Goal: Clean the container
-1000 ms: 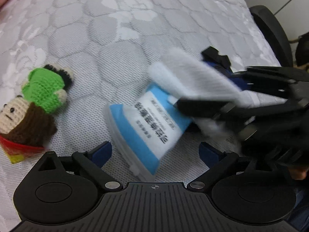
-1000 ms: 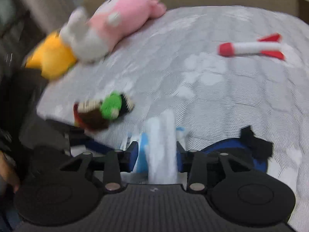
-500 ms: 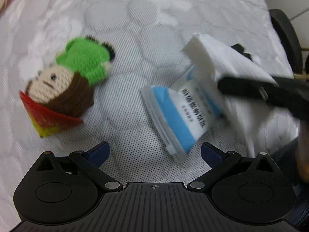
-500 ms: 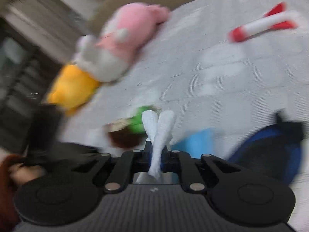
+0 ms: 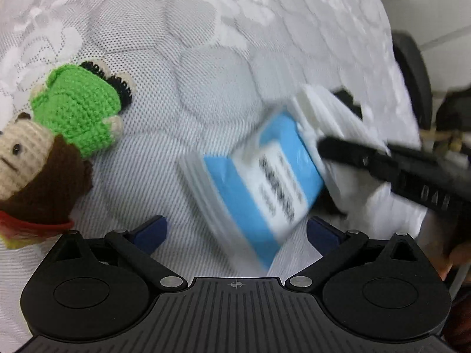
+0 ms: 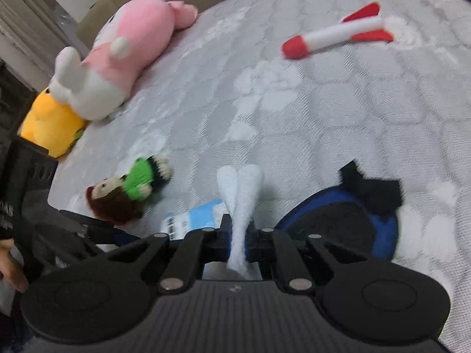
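From the left wrist view, the left claw (image 5: 235,231) is standing spread wide, its blue fingertips (image 5: 150,232) hanging over the grey quilted mattress (image 5: 182,58) with nothing between them. Its jaws have just been opening, and the blurred blue-and-white soft wipe packet (image 5: 259,182) is lying just ahead of the gap, not inside it. The right claw's black finger (image 5: 382,161) is reaching in from the right, clamped across a folded white wipe (image 5: 332,114) that overlaps the packet's far end. A crocheted doll with a green hat (image 5: 56,135) is lying well to the left.

From the right wrist view, the right claw (image 6: 238,235) is pressed together, pinching the wipe (image 6: 240,194), which is sticking up in two folds. The blue round container with a black strap (image 6: 344,220) is resting on the mattress just right of the claw. A pink-and-white plush (image 6: 117,56), a yellow plush (image 6: 50,123) and a red-and-white toy rocket (image 6: 338,35) are lying further off.

To do this well, I'd steady the packet with the left claw so the wipe pulls free cleanly, then carry it across to the container.
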Demonstrator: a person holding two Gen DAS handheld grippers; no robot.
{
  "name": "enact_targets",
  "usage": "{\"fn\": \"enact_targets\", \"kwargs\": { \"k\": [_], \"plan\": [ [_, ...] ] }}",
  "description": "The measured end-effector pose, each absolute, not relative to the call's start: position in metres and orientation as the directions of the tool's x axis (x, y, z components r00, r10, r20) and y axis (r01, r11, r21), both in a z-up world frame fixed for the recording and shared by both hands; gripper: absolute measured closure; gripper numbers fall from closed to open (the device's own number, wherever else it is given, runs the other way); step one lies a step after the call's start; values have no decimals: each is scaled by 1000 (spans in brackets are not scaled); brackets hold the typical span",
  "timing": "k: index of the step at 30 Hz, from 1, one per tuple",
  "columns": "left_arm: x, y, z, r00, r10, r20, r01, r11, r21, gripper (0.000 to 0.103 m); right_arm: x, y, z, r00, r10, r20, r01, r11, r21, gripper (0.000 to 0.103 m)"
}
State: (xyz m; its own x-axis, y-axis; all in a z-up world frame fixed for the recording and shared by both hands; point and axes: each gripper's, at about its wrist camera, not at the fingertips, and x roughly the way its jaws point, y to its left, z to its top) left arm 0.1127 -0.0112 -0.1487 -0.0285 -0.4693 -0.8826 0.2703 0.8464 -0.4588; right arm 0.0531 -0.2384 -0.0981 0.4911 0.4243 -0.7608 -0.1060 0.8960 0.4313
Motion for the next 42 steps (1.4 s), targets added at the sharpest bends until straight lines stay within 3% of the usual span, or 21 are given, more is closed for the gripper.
{"fn": "enact_targets", "kwargs": {
  "k": [5, 7, 8, 12, 16, 18, 21, 23, 26, 31, 32, 35, 37, 40, 42],
  "plan": [
    [112, -17, -143, 74, -470, -879, 325, 845, -425, 0, 52, -259, -90, 553, 449, -702, -71, 865, 497, 94],
    [103, -22, -128, 136, -445, -885, 424, 834, -354, 11, 52, -270, -85, 584, 436, -685, -44, 859, 510, 94],
    [98, -26, -122, 162, -435, -886, 474, 821, -317, 23, 53, -274, -84, 602, 417, -681, -30, 864, 503, 94],
    [67, -52, -106, 323, -348, -880, 651, 757, -60, 26, 54, -279, -82, 627, 398, -670, -15, 866, 500, 94],
    [32, -95, -107, 549, -234, -803, 707, 643, 296, 28, 52, -275, -77, 626, 548, -554, -96, 760, 643, 94],
    [20, -104, -112, 613, -210, -762, 709, 572, 413, 28, 54, -267, -78, 594, 626, -504, -137, 697, 704, 94],
    [16, -106, -116, 566, -219, -795, 746, 547, 381, 28, 62, -242, -87, 522, 639, -565, -172, 728, 664, 94],
    [18, -103, -117, 531, -217, -819, 759, 552, 346, 27, 64, -228, -95, 491, 582, -648, -190, 798, 572, 94],
    [29, -92, -111, 477, -239, -846, 749, 614, 249, 25, 65, -233, -96, 514, 509, -691, -152, 846, 511, 94],
    [56, -66, -102, 347, -315, -883, 681, 732, 7, 17, 68, -249, -101, 536, 391, -748, -61, 902, 428, 92],
    [63, -59, -101, 310, -342, -887, 652, 756, -64, 12, 68, -250, -104, 526, 388, -757, -48, 902, 429, 92],
    [91, -28, -101, 212, -455, -865, 485, 817, -311, 10, 67, -249, -108, 508, 401, -762, -52, 898, 438, 91],
    [103, -17, -108, 188, -496, -848, 395, 828, -397, 10, 65, -246, -108, 504, 420, -755, -71, 891, 448, 91],
    [113, -9, -116, 205, -468, -860, 372, 850, -373, 12, 62, -245, -104, 509, 448, -735, -90, 877, 472, 91],
    [105, -20, -113, 208, -452, -867, 433, 838, -332, 20, 61, -248, -101, 525, 448, -724, -89, 874, 477, 91]
  ]
}}
